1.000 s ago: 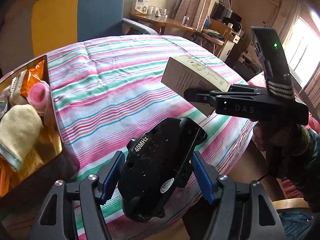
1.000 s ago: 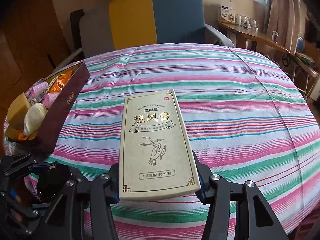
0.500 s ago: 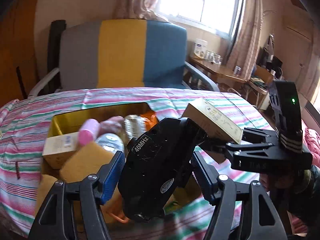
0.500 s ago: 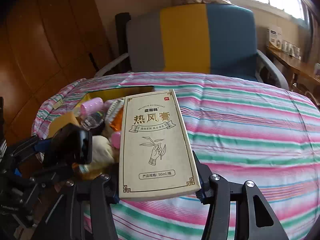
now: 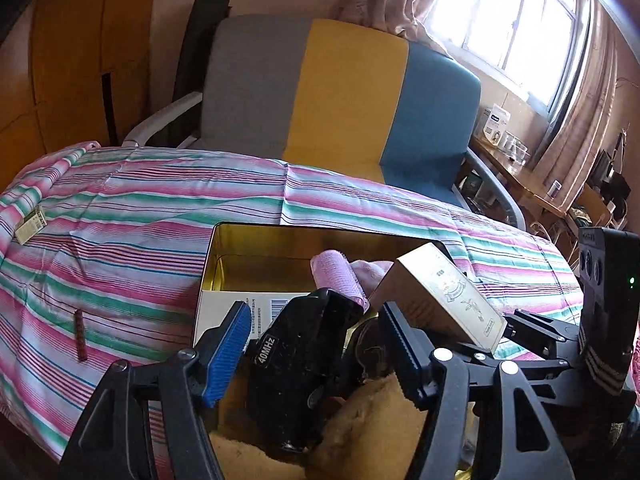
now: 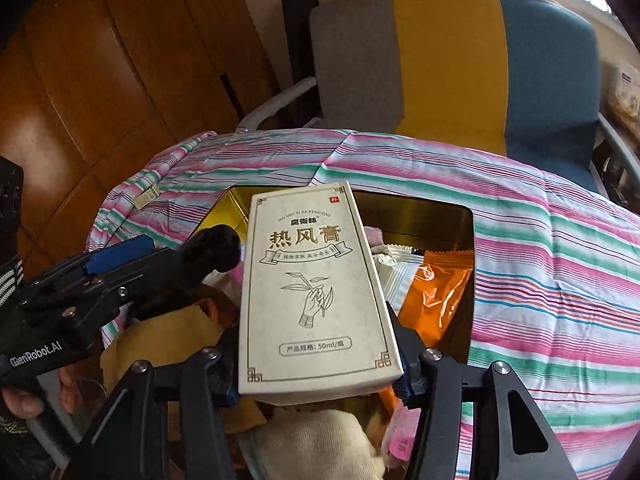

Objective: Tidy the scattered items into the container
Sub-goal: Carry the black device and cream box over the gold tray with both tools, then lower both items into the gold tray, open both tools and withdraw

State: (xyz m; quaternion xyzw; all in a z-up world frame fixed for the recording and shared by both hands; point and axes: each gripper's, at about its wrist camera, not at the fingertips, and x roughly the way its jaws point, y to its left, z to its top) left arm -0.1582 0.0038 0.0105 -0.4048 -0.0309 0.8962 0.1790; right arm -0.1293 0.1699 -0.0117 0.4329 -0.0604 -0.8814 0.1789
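Over the striped table and gold tin, your closing left claw pinches the black remote, your opening right claw frees the carton; lower both first.

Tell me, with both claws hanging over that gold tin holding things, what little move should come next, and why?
Probably lower the left gripper, whose jaws are closing on the black device, a little into the gold tin before letting go. The device already hangs above the tin's contents, and the right gripper with its cream box crowds the same opening.
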